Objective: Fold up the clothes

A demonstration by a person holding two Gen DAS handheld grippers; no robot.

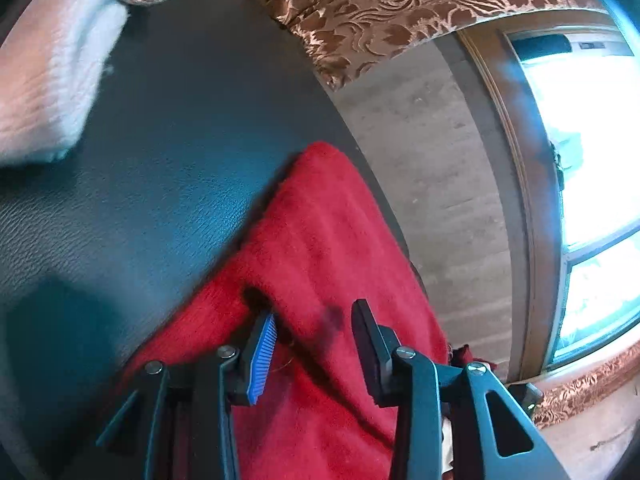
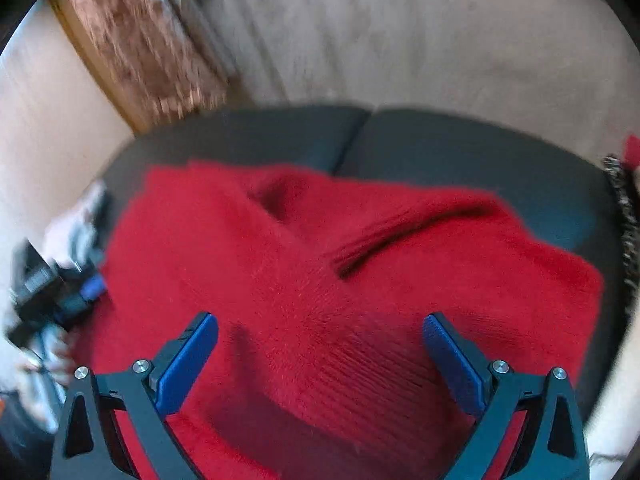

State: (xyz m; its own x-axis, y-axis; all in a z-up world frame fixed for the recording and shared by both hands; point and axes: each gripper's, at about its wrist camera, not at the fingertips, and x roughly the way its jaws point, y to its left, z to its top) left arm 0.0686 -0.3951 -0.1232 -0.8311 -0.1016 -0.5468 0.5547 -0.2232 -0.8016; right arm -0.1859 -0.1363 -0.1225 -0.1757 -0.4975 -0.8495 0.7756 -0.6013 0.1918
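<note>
Red sweater (image 2: pixel 320 280) lies on the dark cushion (image 1: pixel 160 200); left tongs (image 1: pixel 312 344) and right tongs (image 2: pixel 320 344) both gape apart over it, gripping nothing.

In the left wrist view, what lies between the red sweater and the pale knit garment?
Only bare dark leather surface separates red sweater from pale knit garment.

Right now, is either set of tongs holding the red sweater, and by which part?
Neither. The right tongs hang wide open above the sweater. The left tongs are open over its edge, pads clear.

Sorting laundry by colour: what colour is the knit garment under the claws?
Red, clearest in the right wrist view.
</note>
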